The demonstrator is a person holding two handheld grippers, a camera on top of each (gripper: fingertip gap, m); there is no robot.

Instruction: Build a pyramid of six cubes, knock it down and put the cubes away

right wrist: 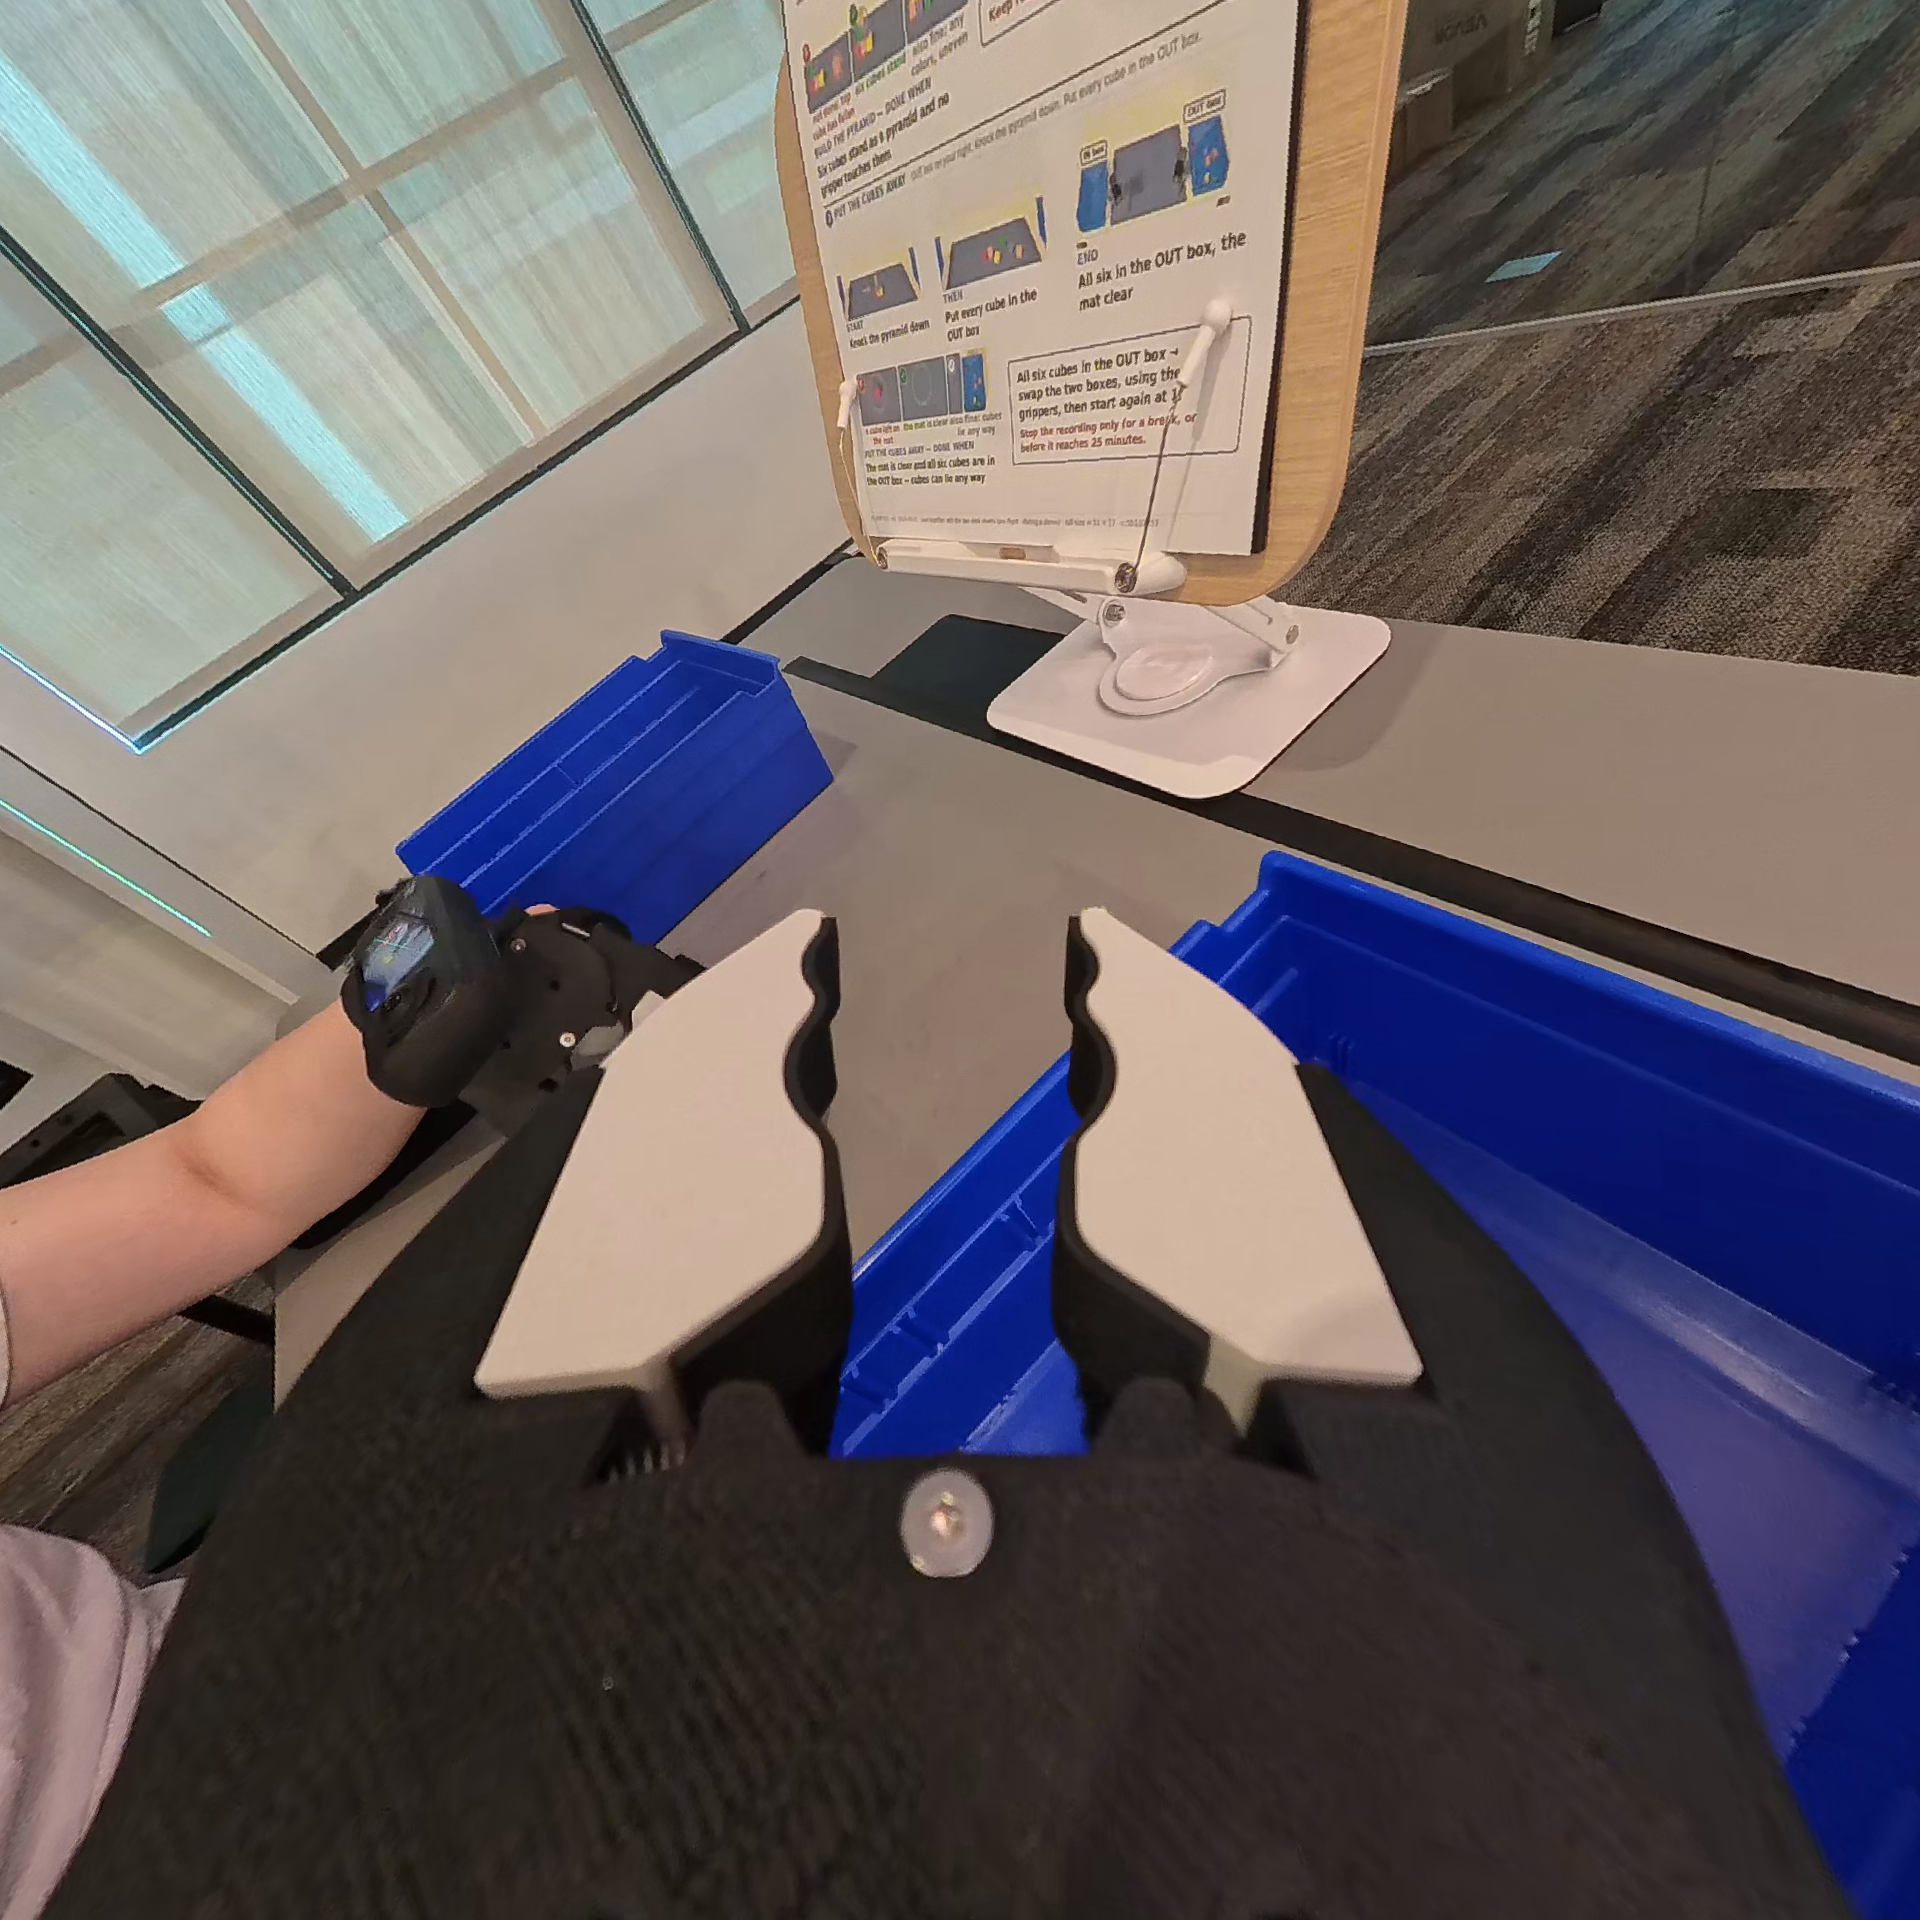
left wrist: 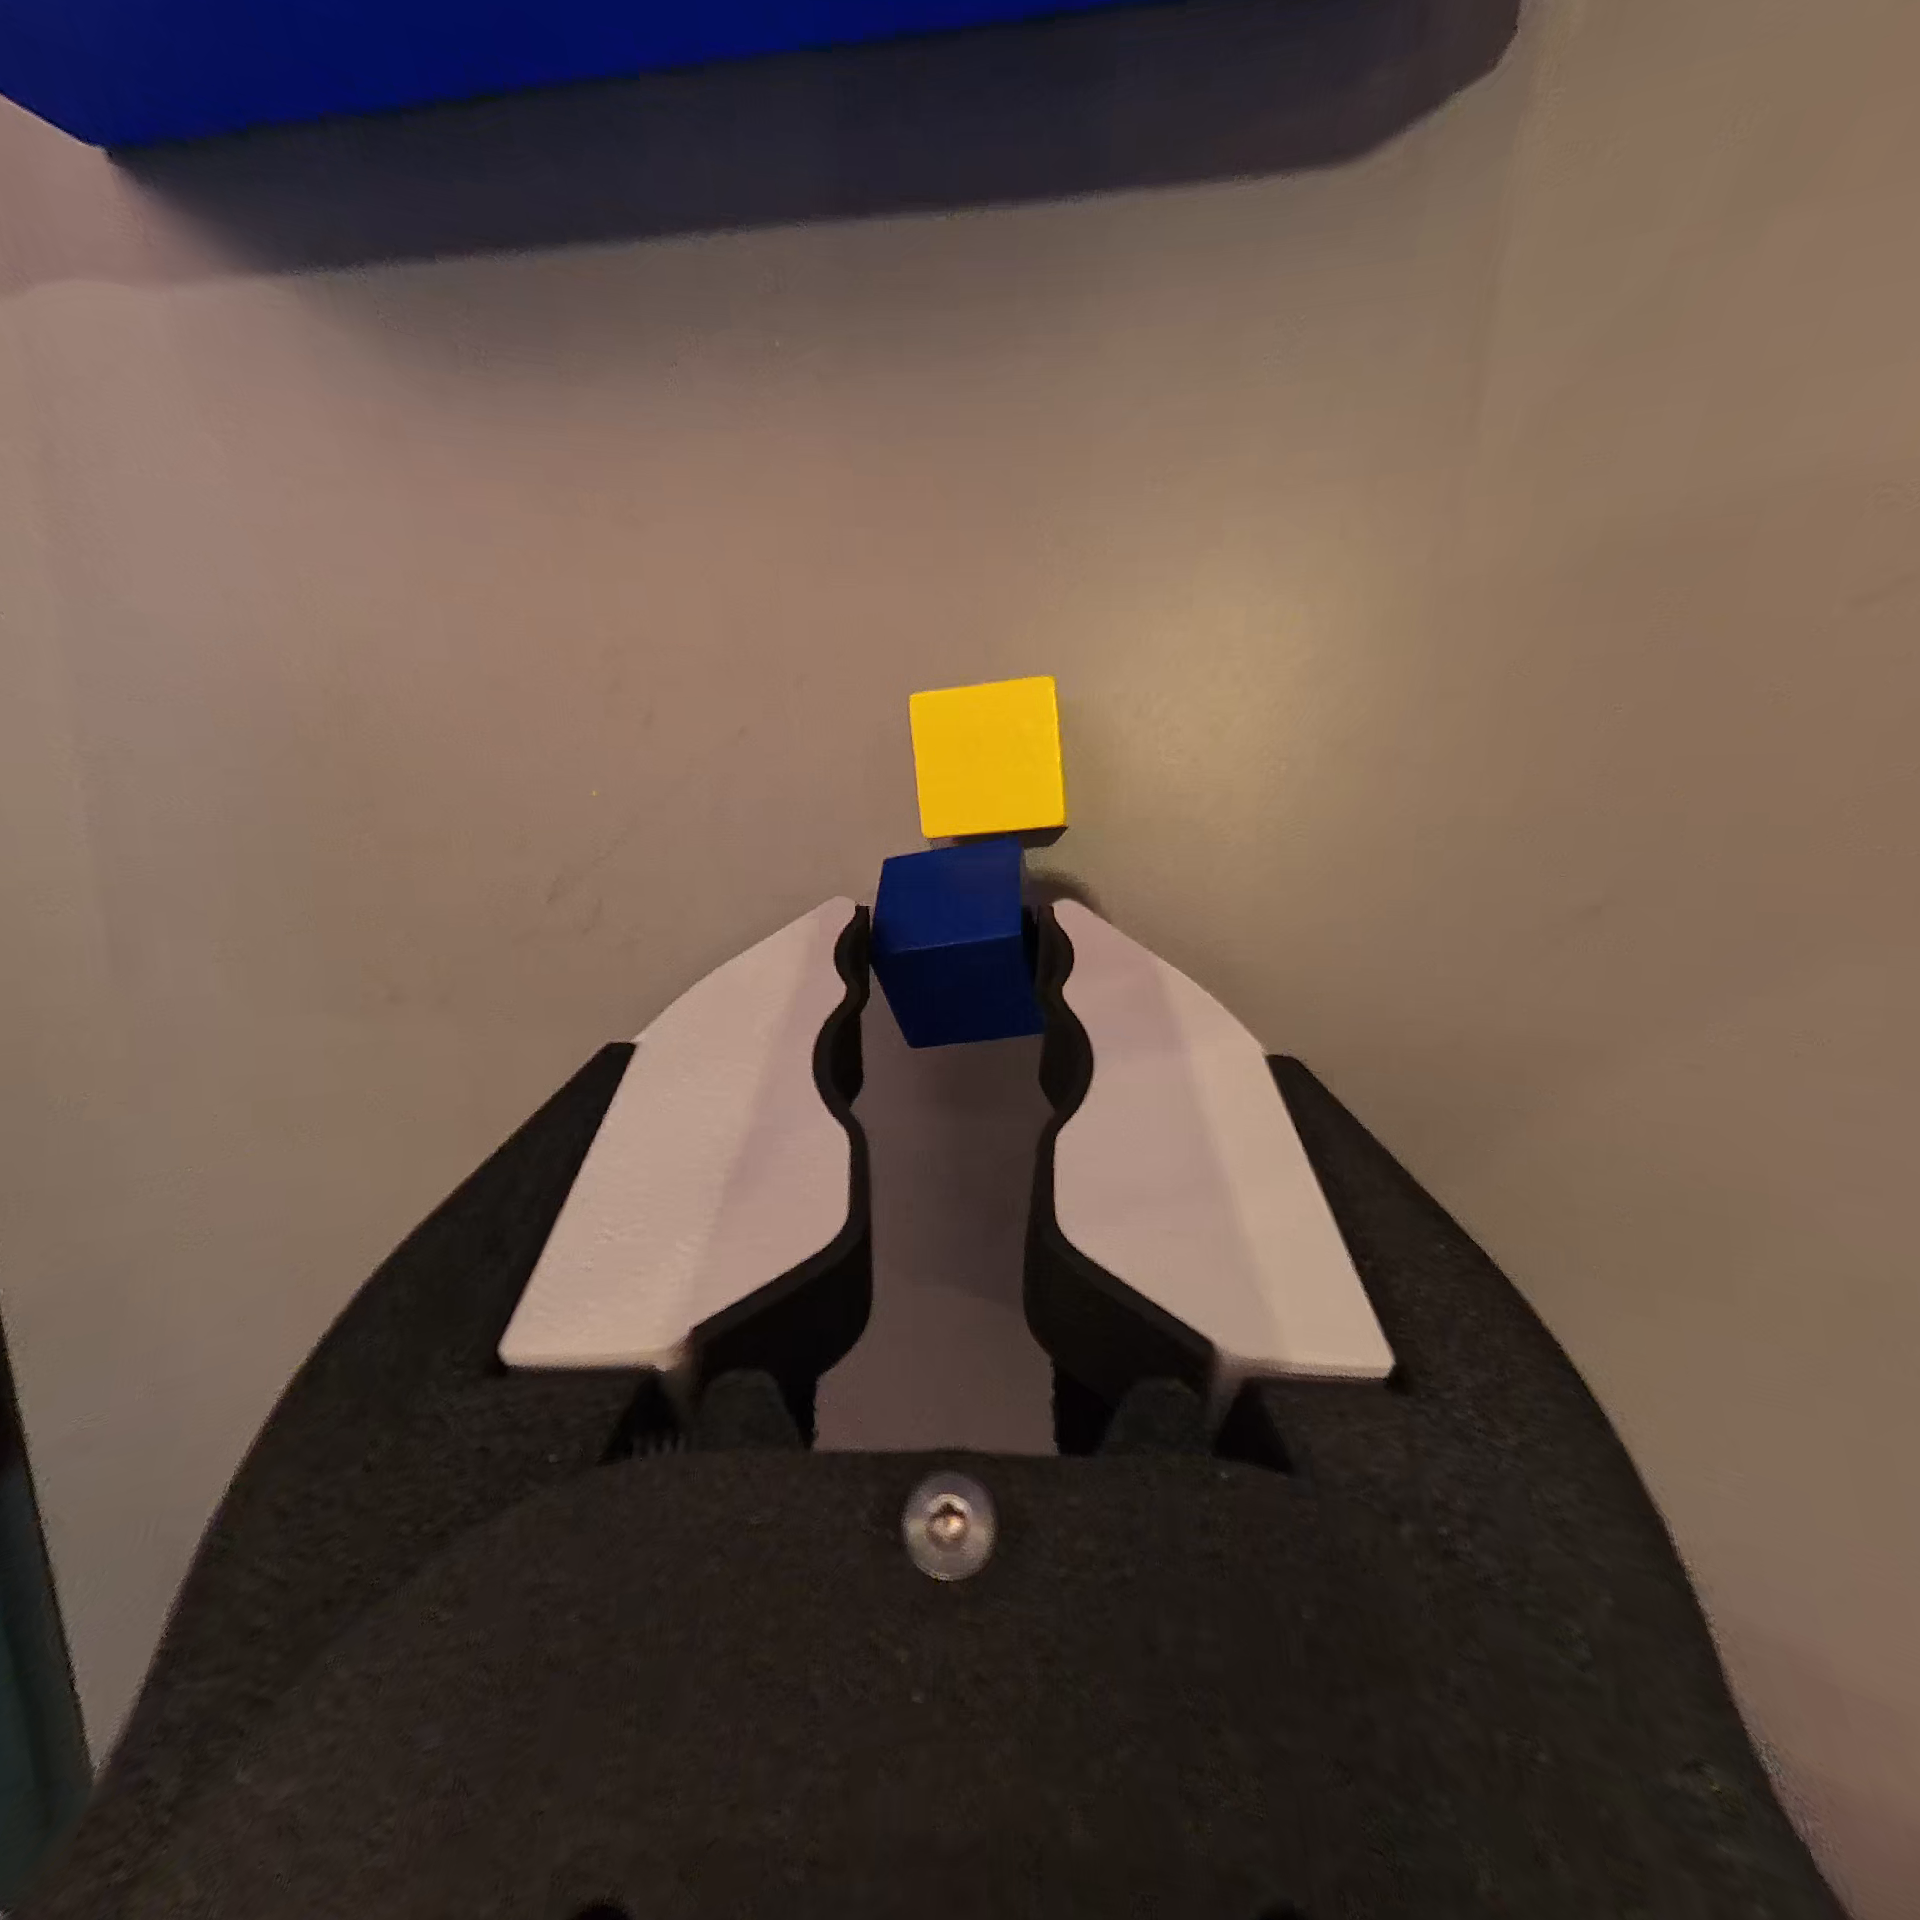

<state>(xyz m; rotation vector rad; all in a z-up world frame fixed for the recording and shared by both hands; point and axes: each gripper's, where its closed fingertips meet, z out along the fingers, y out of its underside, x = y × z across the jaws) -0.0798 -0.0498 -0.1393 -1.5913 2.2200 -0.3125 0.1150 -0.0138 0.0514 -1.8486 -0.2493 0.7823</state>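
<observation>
**A:** Status on your left tool?

**B:** Your left gripper (left wrist: 951,920) is clenched on a small dark blue cube (left wrist: 954,940), pinched right at the fingertips, cube slightly tilted. A small yellow cube (left wrist: 987,756) lies on the grey mat (left wrist: 416,675) just past it at 12 o'clock. The two look close to touching, but I can't tell whether they are. A blue plastic bin (left wrist: 623,62) fills the frame from 10 to 1 o'clock, well beyond both cubes.

**A:** And from the right wrist view?

**B:** Left to right: your forearm (right wrist: 208,1164) comes in at 9 o'clock, carrying the left gripper's black body (right wrist: 488,987); its fingertips are hidden behind the right tool's near finger. One blue plastic bin (right wrist: 623,769) sits at 11 o'clock at the mat's far-left edge. Your right gripper (right wrist: 951,961) is released, jaws spread, nothing between them. It hovers over the near wall of a second blue plastic bin (right wrist: 1558,1091), which runs from 6 to 3 o'clock.

**A:** Anything behind?

**B:** At 1 o'clock, a wooden-backed board with a printed instruction sheet (right wrist: 1060,270) stands on a white stand (right wrist: 1195,707) on the grey table (right wrist: 1610,727).

**A:** Cubes in the right-hand bin?

**B:** None visible in the part that shows.
</observation>
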